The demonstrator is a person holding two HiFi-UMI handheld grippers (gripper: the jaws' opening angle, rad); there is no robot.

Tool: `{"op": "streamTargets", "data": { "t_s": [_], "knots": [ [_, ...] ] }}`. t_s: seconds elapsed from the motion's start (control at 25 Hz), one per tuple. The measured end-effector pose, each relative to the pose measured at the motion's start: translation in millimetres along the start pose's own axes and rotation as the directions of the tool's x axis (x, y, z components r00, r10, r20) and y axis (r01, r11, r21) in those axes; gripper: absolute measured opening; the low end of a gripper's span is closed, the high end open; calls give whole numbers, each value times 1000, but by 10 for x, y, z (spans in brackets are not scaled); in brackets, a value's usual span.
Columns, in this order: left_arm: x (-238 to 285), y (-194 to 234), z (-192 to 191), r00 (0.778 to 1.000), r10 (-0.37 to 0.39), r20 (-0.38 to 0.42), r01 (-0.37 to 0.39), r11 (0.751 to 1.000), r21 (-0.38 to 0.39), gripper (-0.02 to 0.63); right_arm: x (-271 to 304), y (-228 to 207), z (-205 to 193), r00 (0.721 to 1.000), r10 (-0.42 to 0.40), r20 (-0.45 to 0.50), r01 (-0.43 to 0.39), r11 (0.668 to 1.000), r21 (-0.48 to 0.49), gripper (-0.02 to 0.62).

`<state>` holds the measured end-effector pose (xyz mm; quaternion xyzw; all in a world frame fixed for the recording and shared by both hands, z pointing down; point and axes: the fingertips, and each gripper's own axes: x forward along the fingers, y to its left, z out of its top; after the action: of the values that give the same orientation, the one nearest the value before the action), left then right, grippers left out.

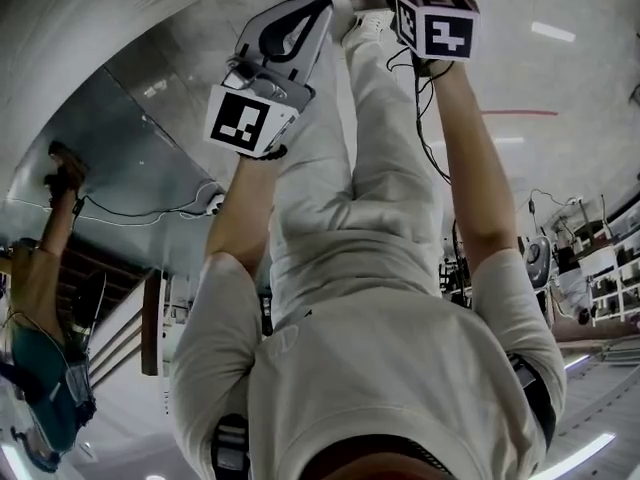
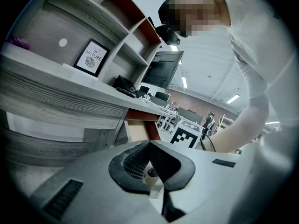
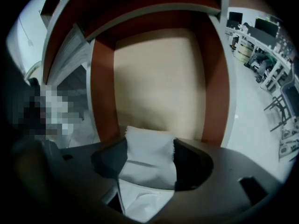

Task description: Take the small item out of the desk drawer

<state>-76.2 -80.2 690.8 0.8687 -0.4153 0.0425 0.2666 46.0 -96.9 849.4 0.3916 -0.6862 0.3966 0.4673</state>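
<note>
The right hand-held gripper point(image 3: 149, 146) is clamped on a small white folded item point(image 3: 147, 169) over the open drawer point(image 3: 102, 92), where a weak pinch on its soft edge could drop it back inside

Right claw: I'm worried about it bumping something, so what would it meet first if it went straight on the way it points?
Probably the drawer's pale bottom panel, straight beyond the white item that the right claw grips; how far off it lies is unclear.
</note>
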Motion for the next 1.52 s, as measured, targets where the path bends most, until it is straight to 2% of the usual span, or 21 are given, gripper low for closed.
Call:
{"op": "streamTargets", "data": {
  "t_s": [0.24,0.56,1.0,1.36,1.52],
  "knots": [
    [48,1,-50,997,53,-60,-54,999,-8,-2,-267,66,13,995,22,100,-28,998,61,287],
    [391,-288,159,996,37,-79,-36,999,23,-2,-636,-256,122,985,34,170,-58,989,138,287],
    [491,-617,488,996,42,-78,-39,998,42,-2,-1212,-304,254,969,41,243,-83,982,167,285],
    [492,-812,816,998,36,-49,-33,997,65,-1,-1630,-239,344,956,60,288,-108,982,155,285],
    [360,-992,1061,999,35,-39,-33,998,59,-2,-1997,-192,409,946,69,318,-117,984,135,285]
  ]
}}
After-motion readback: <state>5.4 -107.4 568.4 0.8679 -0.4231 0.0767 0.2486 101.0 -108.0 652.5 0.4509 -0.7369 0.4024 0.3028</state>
